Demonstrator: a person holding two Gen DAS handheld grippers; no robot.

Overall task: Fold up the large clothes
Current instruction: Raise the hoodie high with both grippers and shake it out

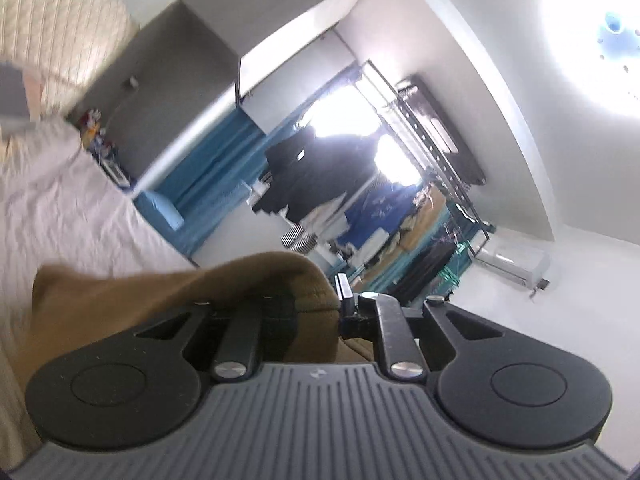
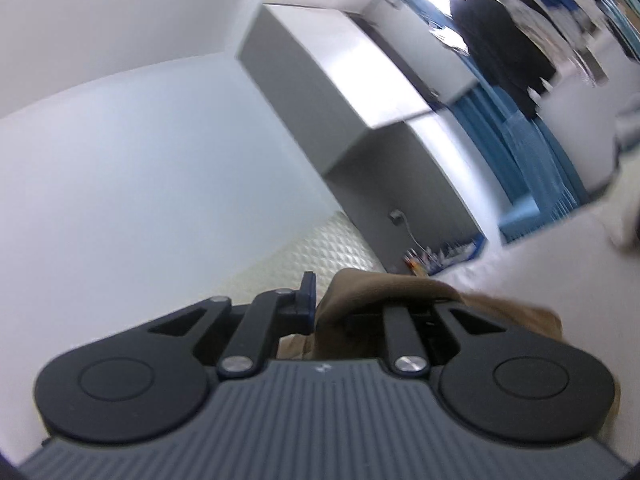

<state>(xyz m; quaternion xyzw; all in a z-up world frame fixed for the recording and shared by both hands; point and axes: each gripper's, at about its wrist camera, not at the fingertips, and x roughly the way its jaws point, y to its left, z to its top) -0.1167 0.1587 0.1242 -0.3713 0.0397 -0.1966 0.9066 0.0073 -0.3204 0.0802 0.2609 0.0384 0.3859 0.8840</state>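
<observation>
Brown garment (image 1: 168, 300) bunched at lower centre of both wrist views, above the bed (image 1: 72, 208). Left gripper (image 1: 320, 300) and right gripper (image 2: 320, 304): jaws nearly closed, pinching cloth. Risk: thin bite slips, a corner drops, fold skews.

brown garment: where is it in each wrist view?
Left wrist: brown garment lower left of centre, draped over the left gripper.
Right wrist: brown garment lower centre-right, bunched in the right gripper.
Shared landmark: blue curtain.
</observation>
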